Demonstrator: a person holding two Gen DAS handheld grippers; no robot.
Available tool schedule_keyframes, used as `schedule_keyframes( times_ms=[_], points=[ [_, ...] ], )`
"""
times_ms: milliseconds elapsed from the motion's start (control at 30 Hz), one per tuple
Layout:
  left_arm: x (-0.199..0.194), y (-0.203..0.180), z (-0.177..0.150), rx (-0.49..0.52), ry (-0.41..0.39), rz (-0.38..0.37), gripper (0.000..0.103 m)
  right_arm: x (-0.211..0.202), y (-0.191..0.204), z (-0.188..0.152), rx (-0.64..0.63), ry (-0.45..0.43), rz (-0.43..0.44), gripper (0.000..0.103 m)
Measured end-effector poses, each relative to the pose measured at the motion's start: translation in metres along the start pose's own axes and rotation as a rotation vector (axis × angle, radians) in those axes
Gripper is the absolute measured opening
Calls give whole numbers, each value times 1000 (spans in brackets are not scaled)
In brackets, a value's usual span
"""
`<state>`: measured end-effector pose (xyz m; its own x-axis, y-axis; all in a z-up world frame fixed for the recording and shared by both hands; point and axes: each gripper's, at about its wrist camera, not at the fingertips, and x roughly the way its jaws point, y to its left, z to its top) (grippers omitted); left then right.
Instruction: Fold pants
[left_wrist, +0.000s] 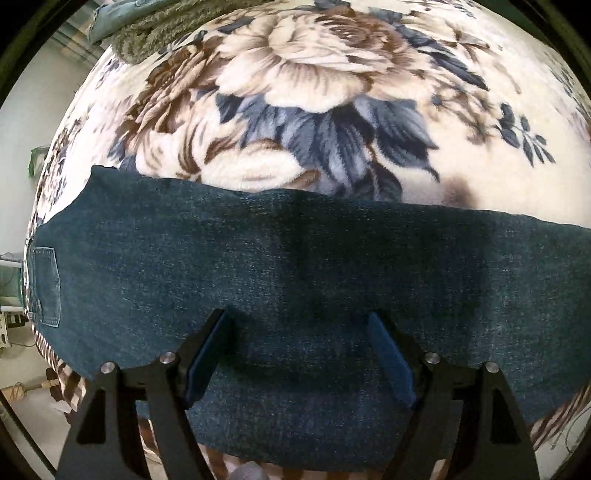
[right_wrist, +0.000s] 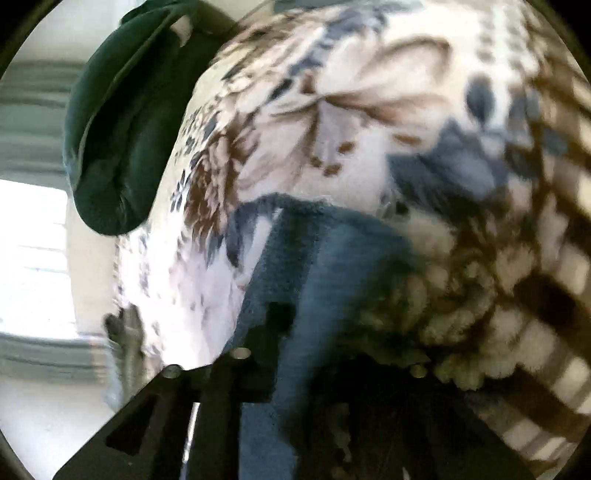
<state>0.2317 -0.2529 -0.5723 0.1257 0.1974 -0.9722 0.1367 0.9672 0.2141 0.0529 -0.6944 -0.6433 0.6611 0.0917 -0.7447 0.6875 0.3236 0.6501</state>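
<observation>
Dark teal denim pants flat on floral fleece bed blanket. Left gripper jaws spread above denim. Right gripper blurred, jaw state unclear. Advice: pinch both layers together, lift evenly.

The left gripper points forward, its two black fingers spread wide apart, blue pads facing each other across the gap; the right gripper is tilted and blurred in its own view; only its left finger shows clearly, so its jaw state cannot be read.
</observation>
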Motion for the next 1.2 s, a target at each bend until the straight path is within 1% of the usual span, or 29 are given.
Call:
schedule_keyframes(
  times_ms=[100, 167, 267, 400, 633, 767, 867, 1000, 1067, 1100, 1200],
  points=[
    [-4, 4, 6, -1, 18, -5, 77, -13, 29, -5, -128, -40, -91, 8],
    [-8, 8, 7, -7, 24, -8, 77, -23, 47, -9, -174, -64, -121, 7],
    [-19, 17, 10, -13, 8, -7, 77, -40, 69, -18, -219, -90, -144, 7],
    [-31, 34, 9, -34, -3, -28, 77, -67, 106, -41, -291, -102, -147, 7],
    [-43, 77, 6, -69, -26, -63, 77, -94, 177, -94, -395, -89, -84, 7],
    [-43, 110, 3, -107, -22, -77, 77, -93, 217, -135, -455, -50, -47, 7],
    [-42, 141, -3, -141, -18, -83, 77, -81, 244, -176, -511, -6, -32, 7],
    [-40, 189, -10, -194, -20, -76, 77, -49, 272, -243, -577, 89, -15, 7],
    [-39, 210, -14, -217, -26, -63, 77, -32, 282, -275, -631, 129, -24, 7],
    [-38, 221, -17, -228, -29, -53, 77, -19, 286, -299, -679, 151, -39, 7],
    [-30, 249, -23, -253, -29, -25, 77, 13, 291, -356, -792, 224, -90, 6]
  ],
)
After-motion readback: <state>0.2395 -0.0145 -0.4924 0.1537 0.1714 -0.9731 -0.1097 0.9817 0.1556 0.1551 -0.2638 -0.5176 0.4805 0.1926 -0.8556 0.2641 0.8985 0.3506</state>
